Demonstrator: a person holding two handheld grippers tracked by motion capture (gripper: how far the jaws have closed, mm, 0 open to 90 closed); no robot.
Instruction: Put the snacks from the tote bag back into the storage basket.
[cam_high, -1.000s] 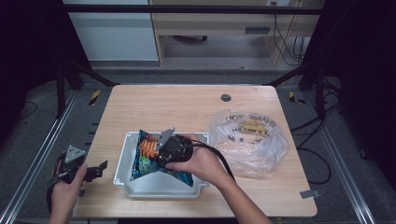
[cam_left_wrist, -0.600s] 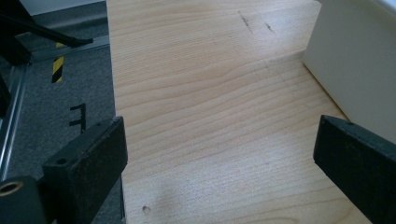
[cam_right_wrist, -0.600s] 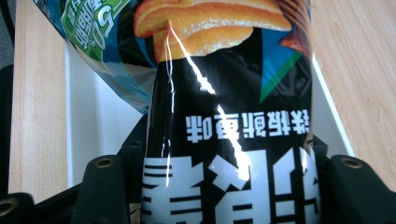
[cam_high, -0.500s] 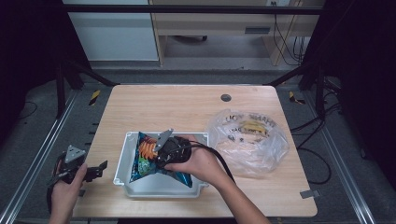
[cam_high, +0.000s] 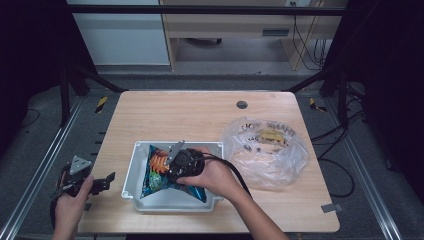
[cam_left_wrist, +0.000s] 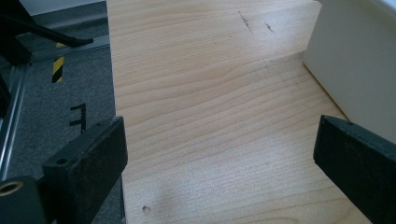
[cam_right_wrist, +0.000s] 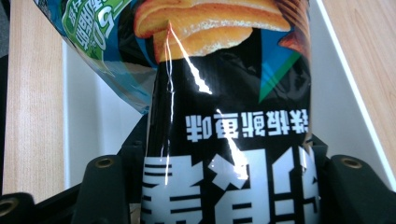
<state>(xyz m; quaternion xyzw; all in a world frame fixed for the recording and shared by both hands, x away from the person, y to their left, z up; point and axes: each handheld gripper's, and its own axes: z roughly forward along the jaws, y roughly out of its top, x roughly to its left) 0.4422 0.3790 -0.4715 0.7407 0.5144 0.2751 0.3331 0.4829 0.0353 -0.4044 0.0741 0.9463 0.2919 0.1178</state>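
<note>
- Clamping the dark chip bag (cam_right_wrist: 229, 140), the right hand-held gripper (cam_high: 175, 162) sits low inside the white tray (cam_high: 131, 170); in the right gripper view the bag passes between the two black jaws, which stand against its sides, so they are closed on it.
- The bag's long axis runs straight away from this hand-held gripper, its printed end pointing toward the tray's far wall; in the high view it lies slanted across the tray floor.
- A second, blue-green packet (cam_right_wrist: 100, 51) lies just beside and partly under the held bag.
- The left hand-held gripper (cam_high: 95, 184) hangs at the counter's (cam_high: 200, 115) left edge, jaws spread wide with nothing between them, the tray's outer wall (cam_left_wrist: 359, 60) just to its right.
- A crumpled clear plastic bag (cam_high: 267, 147) rests right of the tray, on the right hand's side, so that hand is nearer to it.
</note>
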